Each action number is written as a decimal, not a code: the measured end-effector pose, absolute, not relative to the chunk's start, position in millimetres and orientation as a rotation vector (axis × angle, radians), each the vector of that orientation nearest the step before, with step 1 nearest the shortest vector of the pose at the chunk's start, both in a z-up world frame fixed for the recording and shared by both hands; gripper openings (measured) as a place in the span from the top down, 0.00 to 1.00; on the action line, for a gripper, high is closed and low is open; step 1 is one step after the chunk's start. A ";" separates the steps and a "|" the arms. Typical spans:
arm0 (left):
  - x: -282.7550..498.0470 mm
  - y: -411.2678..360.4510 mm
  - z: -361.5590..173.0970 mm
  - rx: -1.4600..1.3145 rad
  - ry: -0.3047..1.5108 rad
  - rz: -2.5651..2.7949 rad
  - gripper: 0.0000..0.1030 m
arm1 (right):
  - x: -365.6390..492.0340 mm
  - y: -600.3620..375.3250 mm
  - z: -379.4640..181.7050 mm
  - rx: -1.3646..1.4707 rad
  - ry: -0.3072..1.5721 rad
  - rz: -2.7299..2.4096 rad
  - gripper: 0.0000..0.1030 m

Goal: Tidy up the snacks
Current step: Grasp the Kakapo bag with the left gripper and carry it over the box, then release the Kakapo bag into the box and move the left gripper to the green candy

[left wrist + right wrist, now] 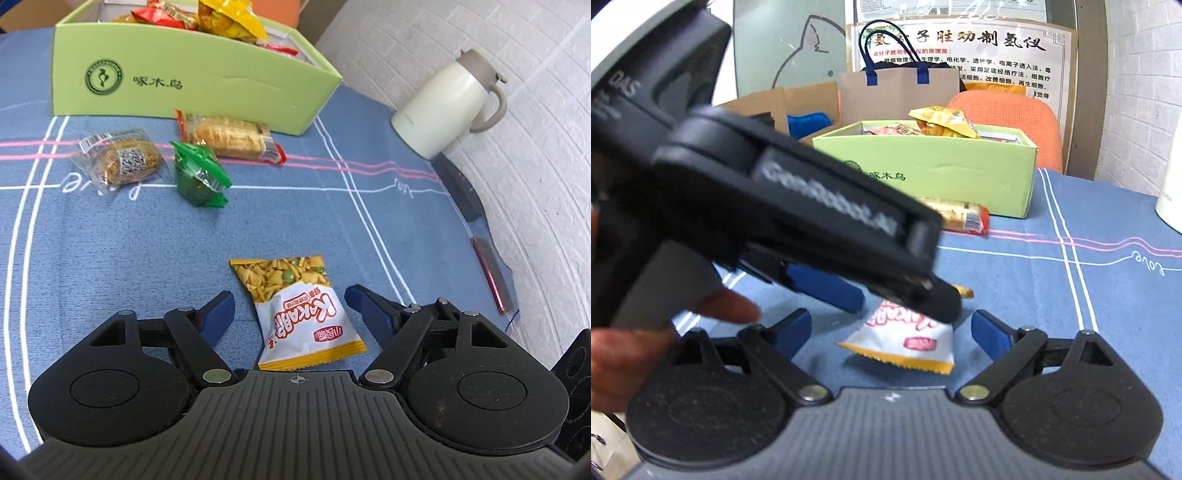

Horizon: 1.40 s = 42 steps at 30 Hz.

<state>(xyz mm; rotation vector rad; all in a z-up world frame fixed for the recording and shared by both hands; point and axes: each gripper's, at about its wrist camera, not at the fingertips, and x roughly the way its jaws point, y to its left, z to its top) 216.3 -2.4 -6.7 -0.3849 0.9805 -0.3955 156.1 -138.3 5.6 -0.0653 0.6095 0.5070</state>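
Blue cloth with white and pink lines covers the tabletop (110, 240), and a white brick wall runs along its right edge. Left gripper (289, 297) is spread wide, with nothing in it, sitting low over a white-and-yellow snack packet (299, 314) that lies flat on the cloth between its blue fingers (221, 306), not touching either one as far as I can see.

Right gripper (891, 326) is also wide open and holding nothing, pointed at the same packet from the near edge. The left gripper's black body crosses in front of its camera, so the packet's upper half is hidden there.

Toward the far edge sits a light green box (184, 92) with several snack bags already inside. Just in front of it lie three loose snacks: a clear-wrapped brown cake (122, 158), a small green packet (199, 177), and a long biscuit pack with red ends (229, 136), which is near the box wall, maybe touching it, hard to tell.

A cream kettle (447, 103) stands near the far right corner.
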 end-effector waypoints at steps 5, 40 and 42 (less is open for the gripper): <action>218.6 -5.2 -11.0 -0.381 0.981 -0.397 0.44 | 153.5 -138.1 -1.5 -0.068 0.616 0.510 0.13; 409.2 139.0 74.6 -0.391 0.732 -0.172 0.75 | 412.0 14.3 71.9 -0.196 0.565 0.738 0.28; 412.8 143.7 70.0 -0.343 0.719 -0.118 0.65 | 415.0 12.1 71.1 -0.200 0.561 0.715 0.22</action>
